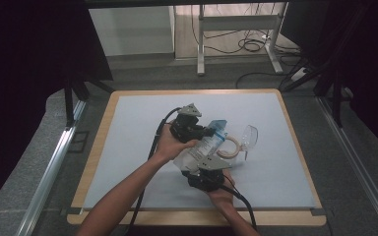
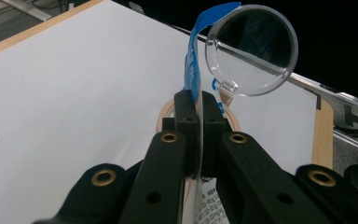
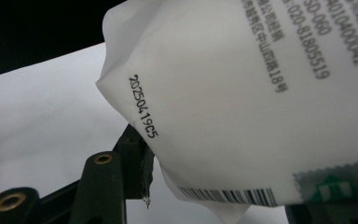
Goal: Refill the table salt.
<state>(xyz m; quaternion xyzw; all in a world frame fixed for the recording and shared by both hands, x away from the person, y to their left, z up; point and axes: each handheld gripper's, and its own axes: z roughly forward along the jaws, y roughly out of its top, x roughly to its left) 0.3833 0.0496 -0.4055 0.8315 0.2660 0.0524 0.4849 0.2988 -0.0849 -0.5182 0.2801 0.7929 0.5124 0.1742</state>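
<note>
A white packet [image 1: 200, 148] with black print and a blue top edge [image 2: 194, 58] hangs between both grippers above the white mat [image 1: 128, 128]. My left gripper [image 1: 210, 132] is shut on the blue top edge, its jaws [image 2: 196, 100] pressed together around the thin film. My right gripper [image 1: 204, 168] holds the packet's lower end; in the right gripper view the bulging packet [image 3: 242, 93] sits between the jaws [image 3: 233, 186], with a barcode near the bottom. The far pad is hidden behind the packet.
A beige tape ring [image 1: 230, 146] lies on the mat just right of the grippers, also seen as the tape ring [image 2: 164, 113] behind the left jaws. A clear plastic cup [image 1: 249, 136] lies beside it. The mat rests on a wooden board [image 1: 98, 147].
</note>
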